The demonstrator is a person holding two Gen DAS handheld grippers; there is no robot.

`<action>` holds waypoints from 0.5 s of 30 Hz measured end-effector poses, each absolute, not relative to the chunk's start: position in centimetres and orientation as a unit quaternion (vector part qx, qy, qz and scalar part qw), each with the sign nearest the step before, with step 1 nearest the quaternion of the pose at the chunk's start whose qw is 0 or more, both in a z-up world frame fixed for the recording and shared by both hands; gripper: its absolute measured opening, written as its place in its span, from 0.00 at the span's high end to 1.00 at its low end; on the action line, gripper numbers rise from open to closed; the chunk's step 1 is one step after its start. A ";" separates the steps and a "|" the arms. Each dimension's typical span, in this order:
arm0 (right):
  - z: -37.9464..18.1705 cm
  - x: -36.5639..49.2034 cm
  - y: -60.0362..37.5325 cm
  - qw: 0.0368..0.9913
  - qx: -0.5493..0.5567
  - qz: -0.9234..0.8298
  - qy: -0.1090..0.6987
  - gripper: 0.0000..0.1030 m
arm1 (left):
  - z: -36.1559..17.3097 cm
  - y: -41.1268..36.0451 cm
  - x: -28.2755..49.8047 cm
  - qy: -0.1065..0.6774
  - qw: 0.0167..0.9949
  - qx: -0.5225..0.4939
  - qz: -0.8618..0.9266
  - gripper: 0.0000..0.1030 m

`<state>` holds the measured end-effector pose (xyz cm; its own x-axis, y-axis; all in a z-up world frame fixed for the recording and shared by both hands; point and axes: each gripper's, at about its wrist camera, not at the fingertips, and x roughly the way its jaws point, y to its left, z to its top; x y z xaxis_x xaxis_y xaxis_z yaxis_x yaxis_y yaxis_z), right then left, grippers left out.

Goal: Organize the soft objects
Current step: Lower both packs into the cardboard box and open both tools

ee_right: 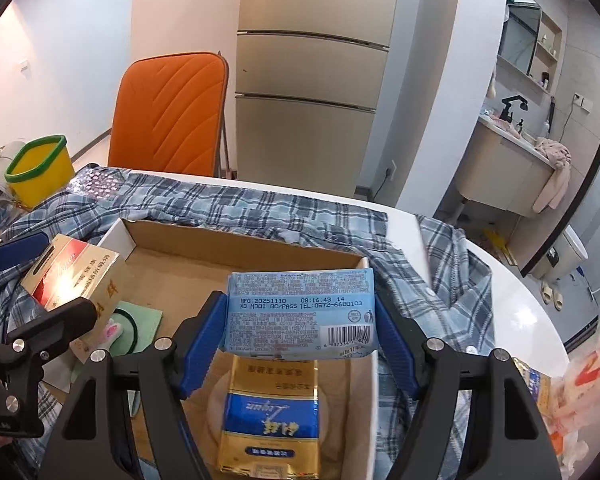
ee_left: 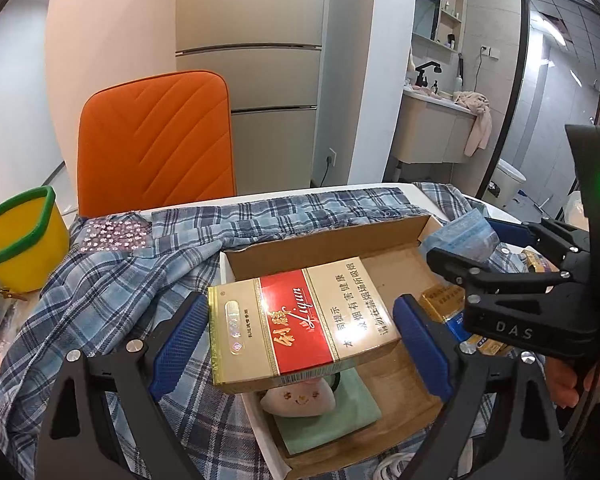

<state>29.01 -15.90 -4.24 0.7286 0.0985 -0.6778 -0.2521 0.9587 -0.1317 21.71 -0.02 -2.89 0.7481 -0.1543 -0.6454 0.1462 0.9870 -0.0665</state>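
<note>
My left gripper (ee_left: 300, 322) is shut on a red and gold cigarette carton (ee_left: 300, 320), held over the left part of an open cardboard box (ee_left: 324, 244). My right gripper (ee_right: 300, 334) is shut on a light blue tissue pack (ee_right: 300, 312), held above the box's right side (ee_right: 244, 240). In the box lie a blue and gold carton (ee_right: 270, 420), a green cloth (ee_left: 324, 412) and a small pink soft toy (ee_left: 296, 400). A blue plaid shirt (ee_left: 140, 280) lies spread under the box.
A yellow tub with a green rim (ee_left: 20, 236) stands at the table's left. An orange chair (ee_left: 156, 140) stands behind the table. A plastic bag (ee_right: 580, 392) lies at the right. The white table edge (ee_right: 512, 300) curves at the right.
</note>
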 end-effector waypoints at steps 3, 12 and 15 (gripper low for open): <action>-4.7 29.0 -15.5 0.921 -0.107 0.102 0.360 0.28 | -3.1 -0.1 21.8 0.349 0.934 -0.001 -0.079 0.10; -5.4 29.6 -15.2 0.917 -0.110 0.109 0.368 0.27 | -3.9 0.5 22.5 0.362 0.929 -0.012 -0.076 0.09; -5.4 29.7 -15.3 0.917 -0.110 0.108 0.367 0.26 | -3.9 0.5 22.3 0.357 0.931 -0.014 -0.076 0.09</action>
